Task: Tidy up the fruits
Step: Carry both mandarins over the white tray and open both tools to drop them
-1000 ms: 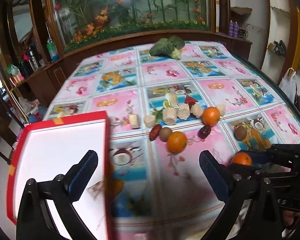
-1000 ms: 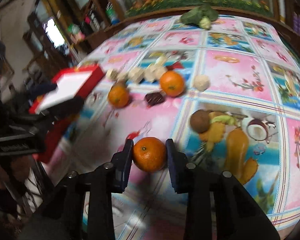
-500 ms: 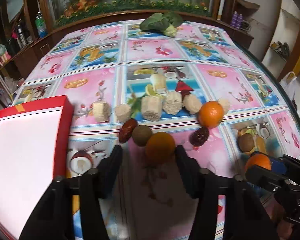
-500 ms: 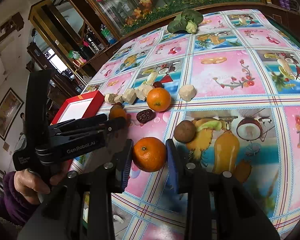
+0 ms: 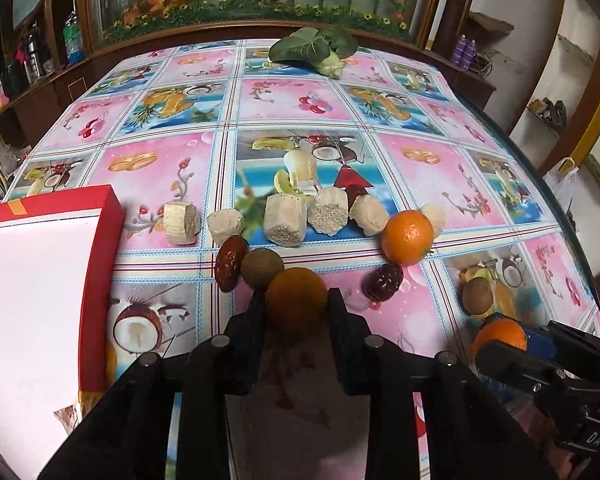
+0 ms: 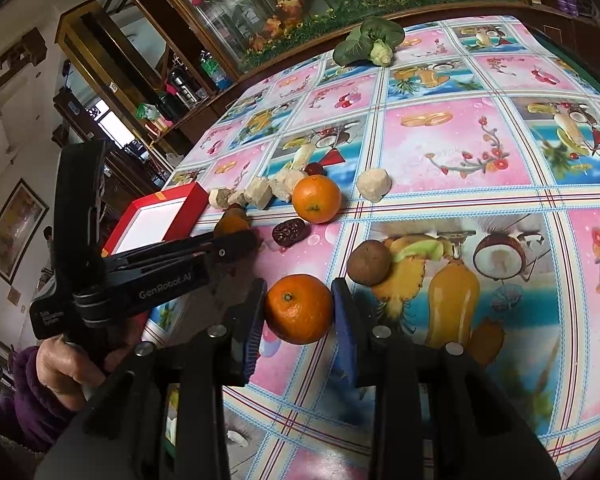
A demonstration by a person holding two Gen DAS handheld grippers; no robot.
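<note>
Between both tongs point(image 5: 296, 304) point(image 6: 300, 312): 1 orange point(image 5: 296, 300) point(image 6: 299, 308) each.

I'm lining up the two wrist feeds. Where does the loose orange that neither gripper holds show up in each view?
Left wrist: the loose orange sits right of centre, at the right end of the row of pale chunks.
Right wrist: centre, slightly left, beyond the held fruit.
Shared landmark: the red box, at the left in both.

The red box point(image 5: 100, 272) runs off the left edge; its contents perhaps hidden.
</note>
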